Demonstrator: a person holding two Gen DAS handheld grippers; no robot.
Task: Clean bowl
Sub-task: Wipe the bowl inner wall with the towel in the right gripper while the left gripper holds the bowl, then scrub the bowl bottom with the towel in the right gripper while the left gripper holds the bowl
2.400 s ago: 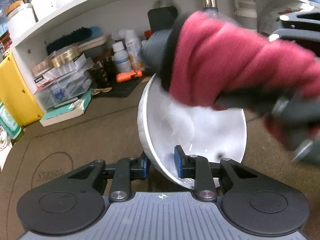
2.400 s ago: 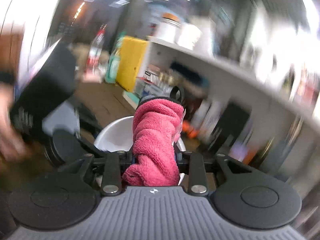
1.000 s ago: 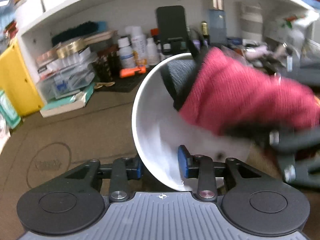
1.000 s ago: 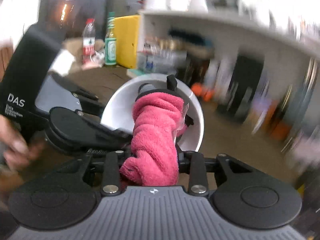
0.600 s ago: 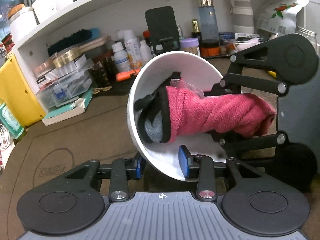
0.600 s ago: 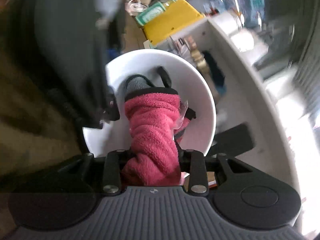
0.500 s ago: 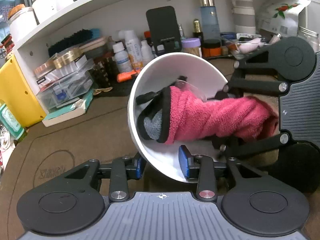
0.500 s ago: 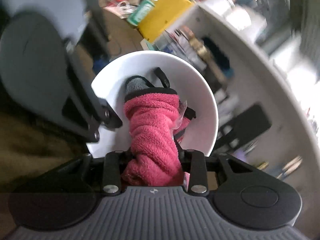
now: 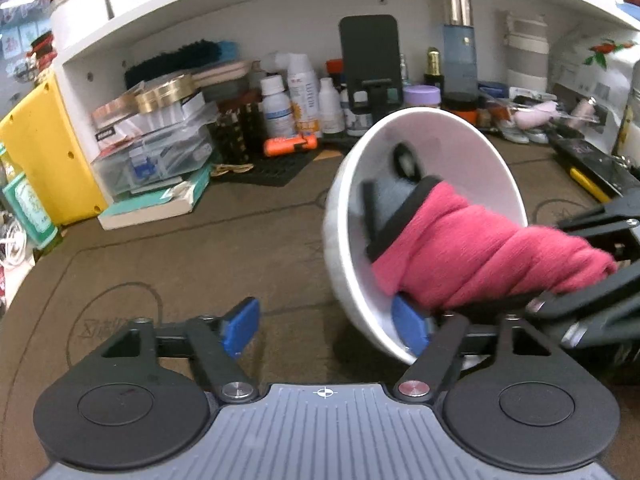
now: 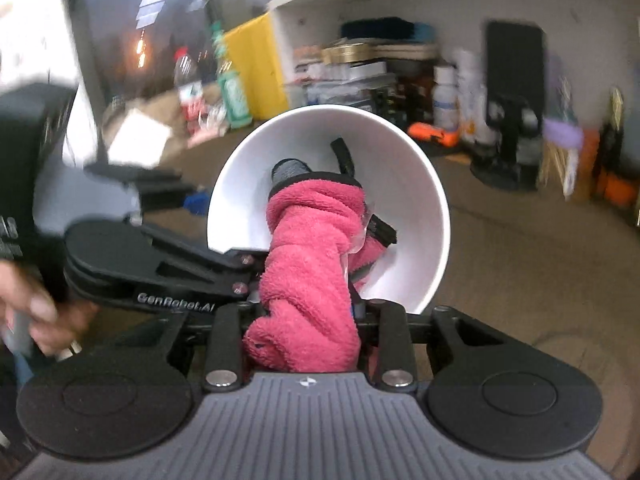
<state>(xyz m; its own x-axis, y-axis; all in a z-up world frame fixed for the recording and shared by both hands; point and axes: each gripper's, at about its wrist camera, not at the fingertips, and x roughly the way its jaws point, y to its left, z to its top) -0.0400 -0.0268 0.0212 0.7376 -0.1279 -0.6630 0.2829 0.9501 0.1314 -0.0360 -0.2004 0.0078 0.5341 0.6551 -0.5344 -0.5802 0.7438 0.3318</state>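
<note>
A white bowl tips on its side above the table's middle, mouth turned toward the right gripper, which is clamped on a pink cloth pushed inside to wipe. The left gripper is spread wide, one finger inside the rim.

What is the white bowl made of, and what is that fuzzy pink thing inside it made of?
The round white bowl looks like glazed ceramic or maybe hard plastic: smooth, evenly white and a little shiny, so I can't be sure which. The fuzzy pink cloth looks like soft terry or microfibre towel, with a loopy, fluffy surface and a dark trim at its end. The right tongs squeeze it.
</note>
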